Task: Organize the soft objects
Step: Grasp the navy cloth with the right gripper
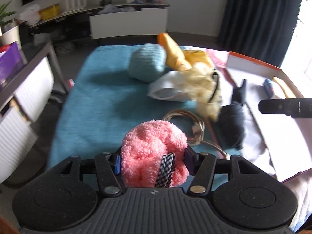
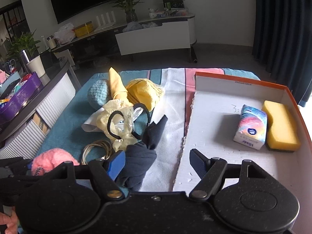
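The left gripper (image 1: 153, 160) clamps a fluffy pink sock (image 1: 154, 152) between both fingers, above the teal blanket (image 1: 93, 105). The right gripper (image 2: 158, 162) stands wide apart, gripping nothing, its left finger beside a dark navy cloth (image 2: 140, 161). Farther along the blanket lie a coiled cable (image 2: 96, 150), pale gloves (image 2: 119, 120) and a yellow cloth (image 2: 144, 93).

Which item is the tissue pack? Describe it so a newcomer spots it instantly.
Find the shallow white box with the orange rim at the right end of the table. Two things lie at its far right side: the tissue pack is the left one, touching the yellow sponge. It alone is glossy plastic with swirled pink, blue and yellow print and a blue logo.
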`<state>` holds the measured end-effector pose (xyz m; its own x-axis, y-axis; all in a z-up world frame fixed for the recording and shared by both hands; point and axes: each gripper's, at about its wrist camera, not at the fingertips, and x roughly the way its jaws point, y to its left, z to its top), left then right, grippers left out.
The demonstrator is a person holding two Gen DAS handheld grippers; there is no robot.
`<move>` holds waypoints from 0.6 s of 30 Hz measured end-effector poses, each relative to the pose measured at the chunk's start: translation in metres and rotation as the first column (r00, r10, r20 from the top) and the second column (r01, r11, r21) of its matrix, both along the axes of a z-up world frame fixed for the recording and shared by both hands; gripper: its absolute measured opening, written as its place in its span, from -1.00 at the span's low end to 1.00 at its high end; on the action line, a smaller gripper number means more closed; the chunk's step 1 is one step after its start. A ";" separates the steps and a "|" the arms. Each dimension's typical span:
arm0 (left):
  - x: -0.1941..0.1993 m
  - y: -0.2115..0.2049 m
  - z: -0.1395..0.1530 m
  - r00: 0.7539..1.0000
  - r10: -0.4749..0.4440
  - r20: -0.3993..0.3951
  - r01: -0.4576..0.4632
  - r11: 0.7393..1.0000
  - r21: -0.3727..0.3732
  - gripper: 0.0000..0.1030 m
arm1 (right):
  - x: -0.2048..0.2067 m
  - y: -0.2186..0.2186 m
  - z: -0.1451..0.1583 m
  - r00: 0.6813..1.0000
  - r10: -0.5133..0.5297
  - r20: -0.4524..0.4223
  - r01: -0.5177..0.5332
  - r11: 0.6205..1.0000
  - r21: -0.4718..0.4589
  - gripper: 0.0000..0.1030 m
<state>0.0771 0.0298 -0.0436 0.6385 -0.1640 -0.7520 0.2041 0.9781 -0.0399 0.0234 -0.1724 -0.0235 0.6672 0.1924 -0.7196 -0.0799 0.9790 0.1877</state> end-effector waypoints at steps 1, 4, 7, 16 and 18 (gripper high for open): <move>-0.002 0.005 0.001 1.000 0.014 0.003 -0.014 1.000 0.011 0.15 | 0.003 0.001 -0.001 1.000 0.002 -0.007 -0.002 1.000 0.006 0.69; -0.006 0.007 0.008 0.999 0.022 0.033 -0.025 0.996 0.084 0.15 | 0.012 0.008 -0.007 0.999 0.022 -0.030 -0.022 1.000 0.013 0.69; -0.007 0.008 0.019 0.998 0.021 0.066 -0.027 0.995 0.093 0.15 | 0.021 0.014 -0.012 0.998 0.039 -0.050 -0.039 0.999 0.014 0.69; -0.003 0.014 0.020 0.997 0.057 0.051 -0.056 0.998 -0.013 0.16 | 0.038 0.025 -0.037 0.990 0.070 -0.122 -0.068 0.997 0.022 0.36; -0.001 0.014 0.020 0.997 0.066 0.050 -0.065 0.998 -0.021 0.16 | 0.036 0.027 -0.040 0.988 0.096 -0.123 -0.091 0.995 0.052 0.09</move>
<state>0.0758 0.0435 -0.0240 0.6857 -0.1348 -0.7153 0.1418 0.9886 -0.0504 0.0590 -0.1454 -0.0631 0.5501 0.2842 -0.7852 -0.1437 0.9585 0.2462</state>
